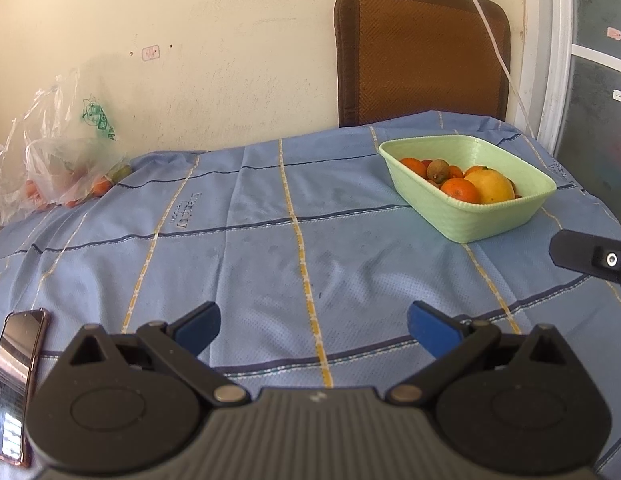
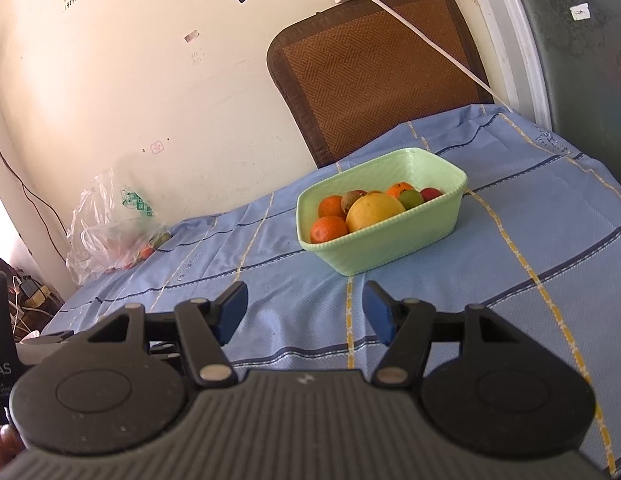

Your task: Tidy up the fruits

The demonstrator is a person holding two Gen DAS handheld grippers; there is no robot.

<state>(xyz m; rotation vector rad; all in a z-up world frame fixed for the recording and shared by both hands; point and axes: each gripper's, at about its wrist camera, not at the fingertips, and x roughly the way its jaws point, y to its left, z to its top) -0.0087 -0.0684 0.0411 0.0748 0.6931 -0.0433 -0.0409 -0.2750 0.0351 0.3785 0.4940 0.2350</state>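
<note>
On the left wrist view, the left gripper was held over bare cloth, jaws wide, nothing held. The basket of fruit sat far right; a bag with more fruit lay far left. From the right wrist view, the right gripper was aimed at the basket, jaws wide, empty. Judged between picks; next, the bag's fruit should be reached.

Table covered by a blue checked cloth with yellow and dark stripes. On the cloth: a pale green basket holding fruit, toward the far right; a clear plastic bag with fruit at the far left edge against the wall; a phone lying flat at the near left edge.
</note>
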